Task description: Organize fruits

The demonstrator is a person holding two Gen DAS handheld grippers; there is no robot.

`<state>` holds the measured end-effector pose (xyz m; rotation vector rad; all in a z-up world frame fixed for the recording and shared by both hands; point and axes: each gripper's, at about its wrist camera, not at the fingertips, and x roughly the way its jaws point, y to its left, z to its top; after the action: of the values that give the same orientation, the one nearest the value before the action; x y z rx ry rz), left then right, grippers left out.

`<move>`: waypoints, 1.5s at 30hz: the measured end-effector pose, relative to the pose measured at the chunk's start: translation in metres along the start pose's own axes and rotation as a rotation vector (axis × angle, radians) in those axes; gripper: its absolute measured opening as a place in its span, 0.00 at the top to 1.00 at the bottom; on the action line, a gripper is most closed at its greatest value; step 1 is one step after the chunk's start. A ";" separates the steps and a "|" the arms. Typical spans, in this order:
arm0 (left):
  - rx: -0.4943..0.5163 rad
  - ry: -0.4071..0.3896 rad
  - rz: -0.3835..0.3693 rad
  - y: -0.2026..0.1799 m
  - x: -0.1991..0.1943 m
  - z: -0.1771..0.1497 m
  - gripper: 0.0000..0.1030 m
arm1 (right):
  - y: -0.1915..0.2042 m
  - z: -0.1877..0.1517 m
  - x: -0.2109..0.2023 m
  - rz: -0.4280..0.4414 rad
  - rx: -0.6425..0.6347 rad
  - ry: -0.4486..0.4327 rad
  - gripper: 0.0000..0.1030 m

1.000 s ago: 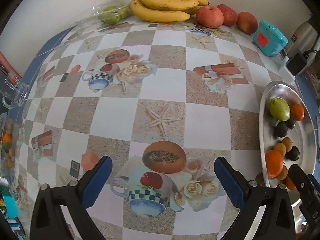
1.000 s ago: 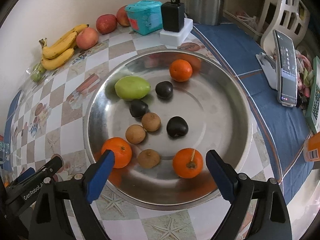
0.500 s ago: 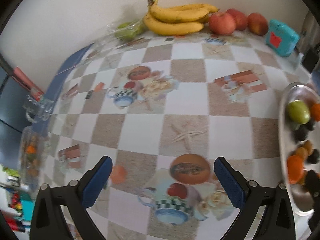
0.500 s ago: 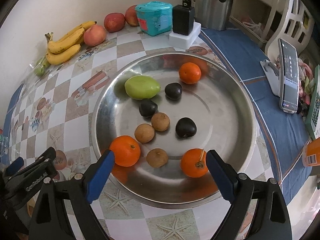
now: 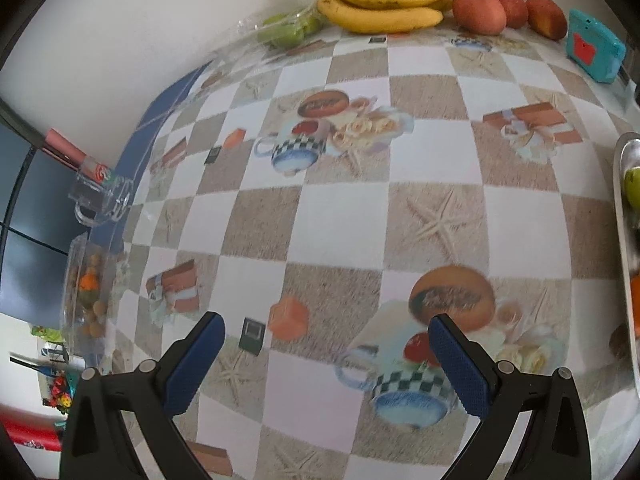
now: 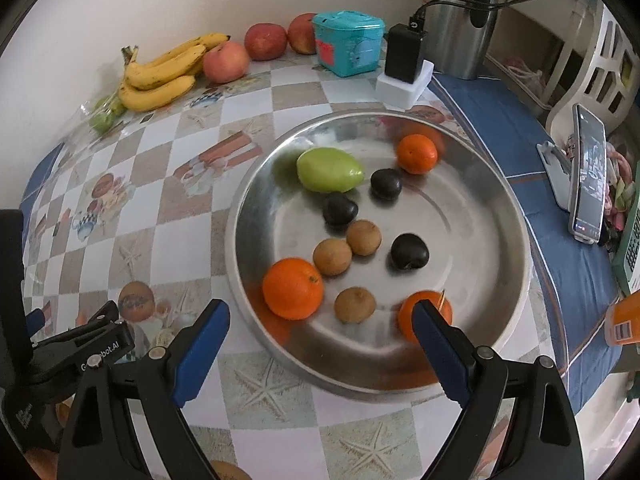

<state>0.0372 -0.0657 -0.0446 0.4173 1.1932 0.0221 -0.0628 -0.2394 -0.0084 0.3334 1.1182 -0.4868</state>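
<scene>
A round steel tray (image 6: 496, 304) holds a green mango (image 6: 330, 170), three oranges (image 6: 293, 288), three dark fruits (image 6: 409, 252) and three small brown fruits (image 6: 332, 257). My right gripper (image 6: 320, 344) hangs open over the tray's near rim, empty. Over the checkered tablecloth, left of the tray's rim (image 5: 624, 216), my left gripper (image 5: 326, 360) is open and holds nothing. Bananas (image 5: 384, 4) and apples (image 5: 478, 12) lie at the wall. A clear plastic box (image 5: 80, 284) with small fruits stands at the table's left edge.
A teal box (image 6: 347, 42), a charger block (image 6: 405, 68) and a steel kettle (image 6: 460, 16) stand behind the tray. A phone on a stand (image 6: 586, 172) is on the blue cloth at right. A glass mug (image 5: 100, 196) and bagged green fruits (image 5: 286, 28) are at left.
The left gripper has swung left, so the tray has slid to the view's right edge and the clear box came closer. The right gripper drifted slightly; the tray now sits further right.
</scene>
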 end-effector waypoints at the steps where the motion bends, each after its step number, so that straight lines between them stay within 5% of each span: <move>1: -0.002 0.006 -0.005 0.003 0.000 -0.001 0.00 | 0.001 -0.002 0.000 0.002 -0.003 0.002 0.10; 6: -0.031 0.016 -0.059 0.017 -0.006 -0.010 0.00 | 0.003 -0.013 -0.008 0.017 -0.010 -0.005 0.10; 23: -0.038 -0.133 -0.153 0.047 -0.056 -0.043 0.00 | 0.005 -0.032 -0.043 0.043 -0.017 -0.081 0.10; 45: -0.111 -0.133 -0.232 0.070 -0.058 -0.051 0.00 | 0.010 -0.033 -0.048 0.028 -0.044 -0.096 0.10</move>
<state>-0.0165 0.0011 0.0148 0.1790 1.0968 -0.1374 -0.0997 -0.2049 0.0222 0.2837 1.0280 -0.4479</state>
